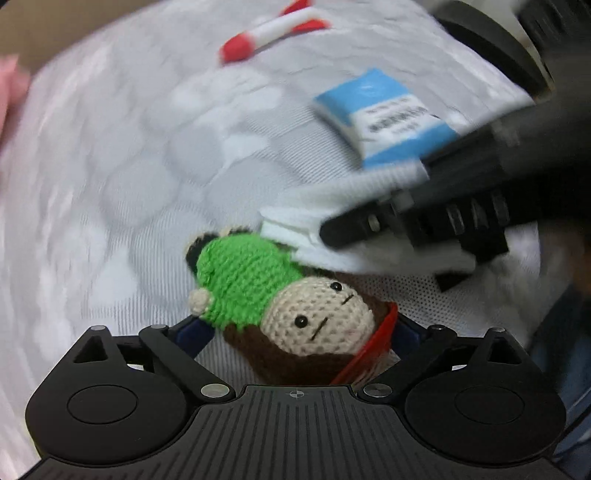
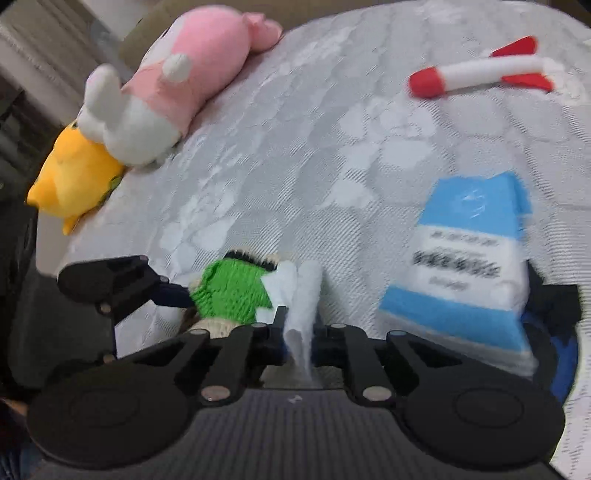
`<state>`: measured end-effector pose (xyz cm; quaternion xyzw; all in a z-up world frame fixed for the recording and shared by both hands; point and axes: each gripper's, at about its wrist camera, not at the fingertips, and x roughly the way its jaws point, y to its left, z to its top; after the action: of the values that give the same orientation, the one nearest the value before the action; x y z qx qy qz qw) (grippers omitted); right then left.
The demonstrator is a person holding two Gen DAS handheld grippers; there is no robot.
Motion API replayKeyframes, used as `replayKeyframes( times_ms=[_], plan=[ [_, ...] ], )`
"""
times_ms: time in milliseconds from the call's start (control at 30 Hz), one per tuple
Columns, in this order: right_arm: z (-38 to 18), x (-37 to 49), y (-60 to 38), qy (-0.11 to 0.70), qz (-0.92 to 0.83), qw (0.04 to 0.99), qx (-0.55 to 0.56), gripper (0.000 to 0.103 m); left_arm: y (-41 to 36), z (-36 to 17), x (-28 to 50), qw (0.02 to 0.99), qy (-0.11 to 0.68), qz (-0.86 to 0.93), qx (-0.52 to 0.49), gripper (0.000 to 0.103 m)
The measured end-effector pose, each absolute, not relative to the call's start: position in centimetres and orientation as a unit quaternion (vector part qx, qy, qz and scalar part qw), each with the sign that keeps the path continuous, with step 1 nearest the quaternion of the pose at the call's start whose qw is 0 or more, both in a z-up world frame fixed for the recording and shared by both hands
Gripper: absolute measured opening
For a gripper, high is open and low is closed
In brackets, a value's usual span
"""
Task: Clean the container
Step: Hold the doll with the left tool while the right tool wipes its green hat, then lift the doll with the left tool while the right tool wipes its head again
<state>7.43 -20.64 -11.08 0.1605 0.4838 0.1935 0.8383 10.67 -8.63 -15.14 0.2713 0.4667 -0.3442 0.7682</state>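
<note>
In the left wrist view I count one crochet doll (image 1: pixel 295 306), with green cap, beige face and brown body. It lies in the lower middle of the frame on the grey patterned cover (image 1: pixel 147 166). The left claw (image 1: pixel 301 330) is spread wide and the doll lies between its fingers; whether the pads touch it I cannot tell. From the right side comes the right claw (image 1: pixel 332 232), pinching one folded white tissue (image 1: pixel 295 232) that lies on the top of the green cap. Behind, I see one blue-and-white tissue pack (image 1: pixel 384 118) and, at the upper edge, one red-and-white toy rocket (image 1: pixel 273 33), cut off. A pink shape (image 1: pixel 11 88) at the left edge is too blurred to name.

In the right wrist view the right claw (image 2: pixel 297 332) is pressed together on the tissue (image 2: pixel 303 295), low in the middle. The doll (image 2: pixel 232 291) is left of it, mostly hidden; only the cap shows well. One of the left claw's blue fingers (image 2: pixel 173 295) is just beside the cap. I count two plush toys in the upper left, one pink-and-white plush (image 2: pixel 177 81) and one yellow plush (image 2: pixel 74 177), also the tissue pack (image 2: pixel 465 258) at the right with unreadable print, and the toy rocket (image 2: pixel 484 70) in the upper right.

I cannot tell which thing is the container; the thing under the tissue is the doll.
</note>
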Motion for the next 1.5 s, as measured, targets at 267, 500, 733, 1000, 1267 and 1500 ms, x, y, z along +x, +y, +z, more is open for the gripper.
replayKeyframes(
  times_ms=[267, 500, 733, 1000, 1267, 1500],
  plan=[
    [-9.7, 7.4, -22.5, 0.431, 0.277, 0.794, 0.327, 0.012, -9.7, -15.2, 9.2, 0.772, 0.435, -0.346, 0.309, 0.099],
    [-11.8, 6.6, -20.8, 0.499, 0.192, 0.819, 0.208, 0.012, -6.9, -13.4, 11.9, 0.784, 0.540, -0.261, 0.159, 0.099],
    [-11.4, 4.3, -21.4, 0.500, 0.166, 0.832, 0.175, 0.012, -3.5, -8.8, 7.6, 0.801, 0.548, -0.225, 0.089, 0.099],
    [-9.8, 1.7, -19.7, 0.461, 0.244, 0.825, 0.217, 0.012, 0.9, -6.9, 8.2, 0.860, 0.499, -0.105, 0.014, 0.102],
    [-9.3, 1.1, -15.5, 0.465, 0.314, 0.811, 0.167, 0.012, 2.4, -9.1, 10.1, 0.818, 0.563, -0.114, -0.042, 0.102],
    [-9.4, 2.5, -16.8, 0.504, 0.241, 0.825, 0.085, 0.016, 2.5, -9.4, 9.8, 0.806, 0.579, -0.112, -0.049, 0.103]
  ],
)
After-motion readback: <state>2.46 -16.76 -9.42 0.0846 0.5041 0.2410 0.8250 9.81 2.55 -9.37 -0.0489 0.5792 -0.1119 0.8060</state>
